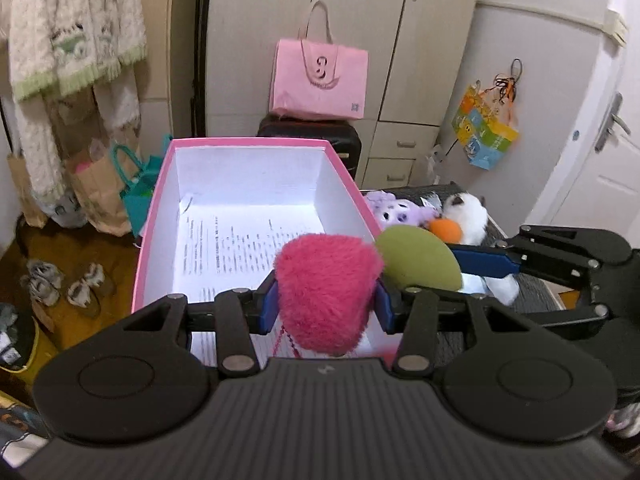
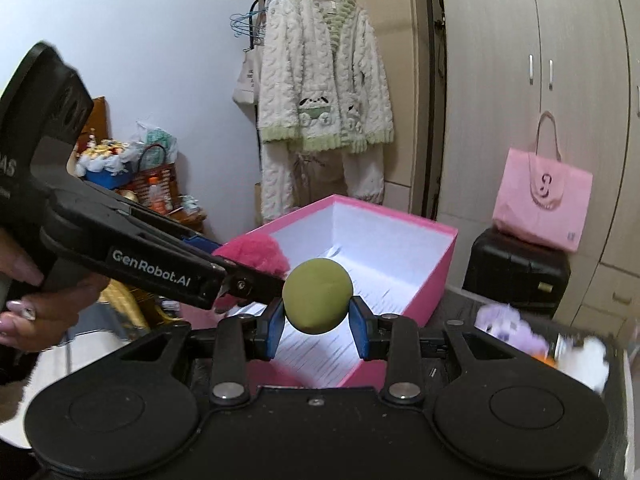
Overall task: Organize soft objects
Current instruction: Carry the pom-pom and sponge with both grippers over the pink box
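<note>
My left hand-held gripper (image 1: 326,304) is clenched on a fuzzy pink plush (image 1: 326,290), its blue pads (image 1: 269,306) pressed into the fur on both sides. The plush hangs over the near end of the pink box (image 1: 154,204); its lower edge and a thin beaded cord under it are cut off by the gripper body, so I cannot tell what the cord joins to. My right hand-held gripper (image 2: 316,316) is grasping a smooth green ball (image 2: 318,294) between its blue pads, also above the near part of the box. From the left wrist the ball sits just right of the pink plush, touching or nearly so; I cannot tell which.

Ahead of both grippers the box stands open, white inside, with printed sheets of paper (image 1: 240,240) lying on its floor; the print is too blurred to read. To the right of the box, on a dark surface, lie a purple plush (image 1: 396,210) and a white plush (image 1: 468,214) with an orange part, partly hidden behind the ball and my right gripper's finger, and smeared by blur in the right wrist view.

Farther off, a pink bag (image 1: 320,78) rests on a black case (image 2: 516,270) against the wardrobe (image 1: 360,20), and a cream fleece robe (image 2: 324,92) hangs to the left.
</note>
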{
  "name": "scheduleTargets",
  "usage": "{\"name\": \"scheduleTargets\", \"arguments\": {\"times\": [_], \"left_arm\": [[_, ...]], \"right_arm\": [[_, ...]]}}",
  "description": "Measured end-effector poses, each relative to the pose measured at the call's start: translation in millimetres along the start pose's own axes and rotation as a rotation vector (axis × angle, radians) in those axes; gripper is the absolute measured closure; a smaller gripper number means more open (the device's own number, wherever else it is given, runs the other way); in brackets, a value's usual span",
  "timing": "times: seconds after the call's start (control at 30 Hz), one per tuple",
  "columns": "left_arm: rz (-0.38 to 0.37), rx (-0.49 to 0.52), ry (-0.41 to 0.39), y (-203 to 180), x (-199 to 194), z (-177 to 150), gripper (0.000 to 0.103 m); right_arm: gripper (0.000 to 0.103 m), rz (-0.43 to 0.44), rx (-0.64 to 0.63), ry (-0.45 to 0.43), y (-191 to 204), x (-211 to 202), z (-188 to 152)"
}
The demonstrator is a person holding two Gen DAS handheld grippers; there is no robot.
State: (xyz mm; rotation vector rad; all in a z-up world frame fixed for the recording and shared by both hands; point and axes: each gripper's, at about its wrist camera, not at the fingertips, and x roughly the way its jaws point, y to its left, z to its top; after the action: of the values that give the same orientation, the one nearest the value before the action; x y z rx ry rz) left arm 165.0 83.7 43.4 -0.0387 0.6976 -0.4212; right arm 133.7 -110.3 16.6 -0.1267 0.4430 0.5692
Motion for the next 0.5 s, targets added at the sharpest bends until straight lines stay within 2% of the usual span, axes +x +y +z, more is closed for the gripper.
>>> {"name": "scheduleTargets", "arguments": {"times": [0.1, 0.3, 0.5], "left_arm": [[0.023, -0.045, 0.044, 17.1, 34.8, 20.6, 0.057], [0.087, -0.116, 0.075, 42.3, 91.0, 44.4, 0.057], [0.118, -0.214, 0.164, 67.4, 137.3, 56.2, 0.057]], "right_arm": [[0.063, -0.010, -0.005, 0.021, -20.1, 33.3, 14.8], [0.063, -0.020, -0.040, 0.098, -49.5, 98.0, 31.9], [0.063, -0.045, -0.202, 0.199, -55.1, 149.2, 37.7]]}}
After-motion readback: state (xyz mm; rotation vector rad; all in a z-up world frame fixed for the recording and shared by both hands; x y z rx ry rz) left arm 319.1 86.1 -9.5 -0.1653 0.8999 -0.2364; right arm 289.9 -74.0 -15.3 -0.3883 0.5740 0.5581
